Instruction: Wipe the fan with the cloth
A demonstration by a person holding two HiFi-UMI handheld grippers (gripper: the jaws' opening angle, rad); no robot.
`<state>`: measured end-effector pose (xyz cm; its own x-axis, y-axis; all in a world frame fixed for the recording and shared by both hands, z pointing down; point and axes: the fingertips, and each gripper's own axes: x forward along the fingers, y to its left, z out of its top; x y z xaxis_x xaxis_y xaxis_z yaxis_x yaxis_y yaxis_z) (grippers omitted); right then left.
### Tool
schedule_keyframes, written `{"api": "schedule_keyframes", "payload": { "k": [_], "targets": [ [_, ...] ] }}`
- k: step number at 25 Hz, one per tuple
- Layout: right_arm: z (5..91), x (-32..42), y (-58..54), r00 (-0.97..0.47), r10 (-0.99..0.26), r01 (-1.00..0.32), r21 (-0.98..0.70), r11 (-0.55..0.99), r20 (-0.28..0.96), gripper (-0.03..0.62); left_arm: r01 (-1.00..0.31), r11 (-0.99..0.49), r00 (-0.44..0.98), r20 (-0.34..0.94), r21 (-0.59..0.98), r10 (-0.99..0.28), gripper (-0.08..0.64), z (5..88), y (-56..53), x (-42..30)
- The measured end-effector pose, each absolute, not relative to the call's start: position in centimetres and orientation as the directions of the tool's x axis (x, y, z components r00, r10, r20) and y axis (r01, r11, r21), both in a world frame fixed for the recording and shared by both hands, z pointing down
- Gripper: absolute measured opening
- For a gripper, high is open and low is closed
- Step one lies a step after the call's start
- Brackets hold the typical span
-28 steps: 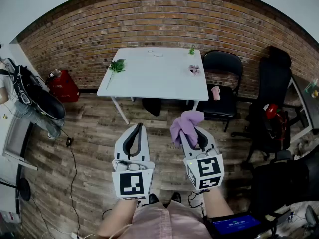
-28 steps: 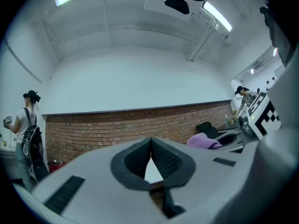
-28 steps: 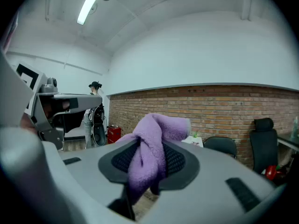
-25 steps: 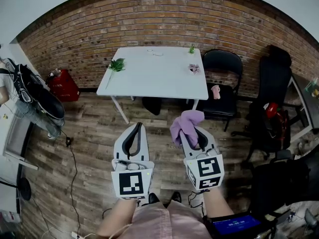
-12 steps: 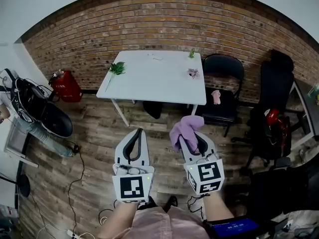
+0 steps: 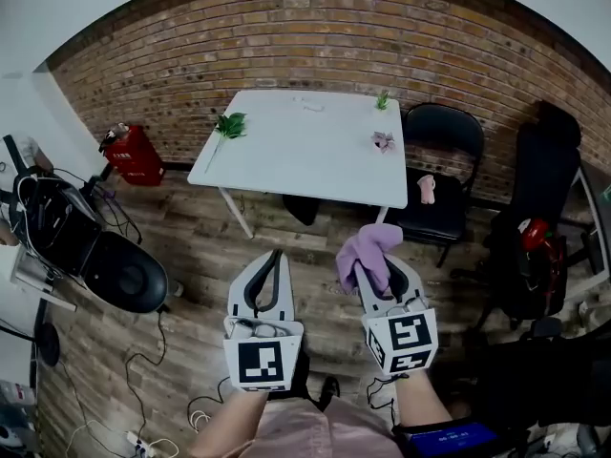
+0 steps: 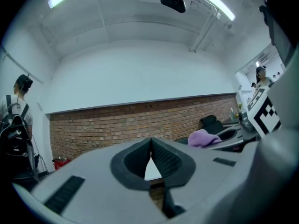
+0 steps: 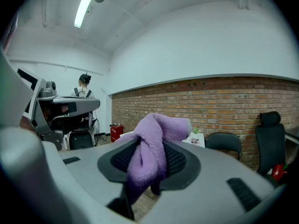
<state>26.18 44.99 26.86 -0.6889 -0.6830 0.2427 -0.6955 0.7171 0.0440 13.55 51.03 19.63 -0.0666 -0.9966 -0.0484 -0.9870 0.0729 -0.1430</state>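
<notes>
head view: left claw (image 6: pixel 274 256) pressed shut, empty; right claw (image 6: pixel 370 267) clamped on purple cloth (image 6: pixel 370 242), both well short of white surface (image 6: pixel 305 151); fan not made out | left gripper view: closed right up, nothing between | right gripper view: cloth bunched over pads (image 8: pixel 176 161); risk judged: loose folds could snag, pulling cloth free

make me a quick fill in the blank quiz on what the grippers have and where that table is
1. The right gripper is shut on a ____ cloth.
2. The left gripper is shut and holds ____.
3. The white table stands against a ____ wall.

Missing words: purple; nothing; brick.
</notes>
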Motion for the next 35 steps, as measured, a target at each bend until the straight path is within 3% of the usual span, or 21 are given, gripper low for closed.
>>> {"api": "schedule_keyframes", "payload": {
  "k": [19,35],
  "targets": [
    [27.8,10.4,23.9,-0.637,-0.730,-0.741,0.062,0.668,0.247,0.135,-0.991,0.014,-0.011,-0.031,-0.131,-0.999,0.012,21.8,29.6,-3.2],
    [28.0,7.3,13.0,-0.581,-0.766,-0.781,0.077,0.620,0.275,0.135,-0.993,-0.049,0.045,0.044,-0.107,-0.998,0.012,24.4,18.9,-7.2]
  ]
}}
